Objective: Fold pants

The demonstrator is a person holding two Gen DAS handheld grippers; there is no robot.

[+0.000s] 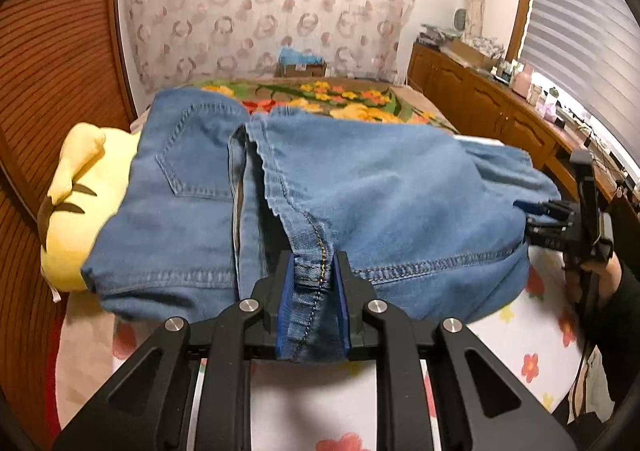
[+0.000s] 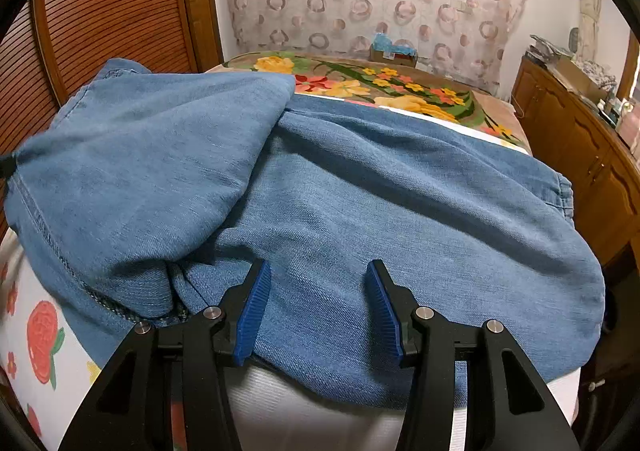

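Jeans (image 1: 360,187) lie half-folded; left gripper (image 1: 313,283) pinches the near seam to carry it, right gripper (image 2: 316,307) hovers open, ready.

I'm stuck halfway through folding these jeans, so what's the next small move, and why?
Probably close the right tongs on the denim between them. The left tongs are shut on a seam of the jeans, while the right ones stand open over the cloth, gripping nothing. With both sides held, the fold could be carried evenly.
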